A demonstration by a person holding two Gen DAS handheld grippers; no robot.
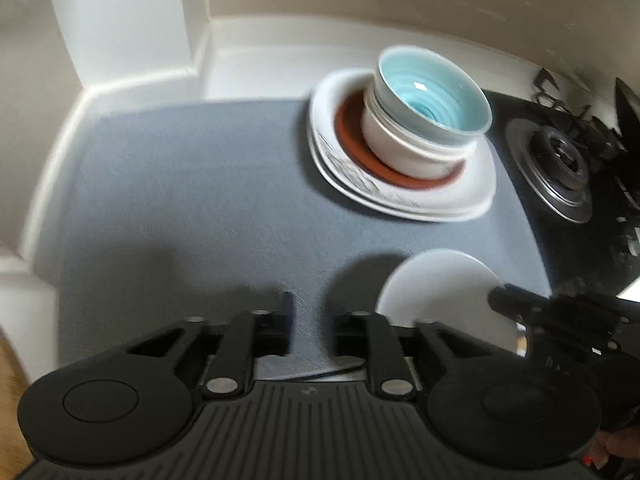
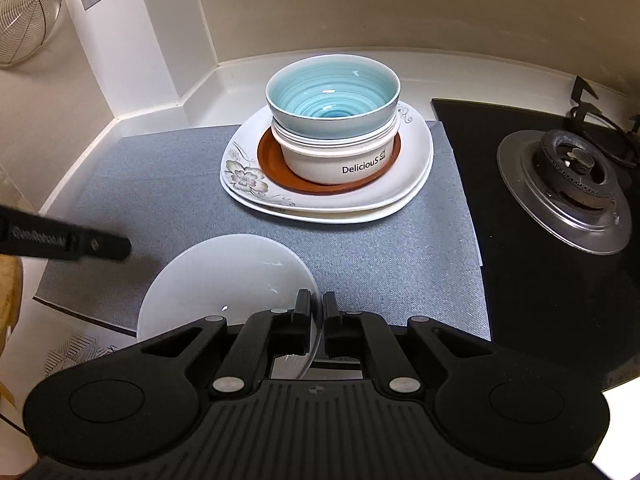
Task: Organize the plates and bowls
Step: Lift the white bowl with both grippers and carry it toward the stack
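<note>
White bowl (image 2: 224, 284), pinched at its rim by the right gripper (image 2: 316, 312), hangs just short of the dish stack (image 2: 328, 160); left gripper (image 1: 310, 320), slightly spread and empty, waits beside. Next move likely needs a lift onto the blue bowl (image 2: 332, 96).

Each matte black hand-held gripper (image 2: 316, 312) has ribbed housing, round side discs and silver pivot screws.
</note>
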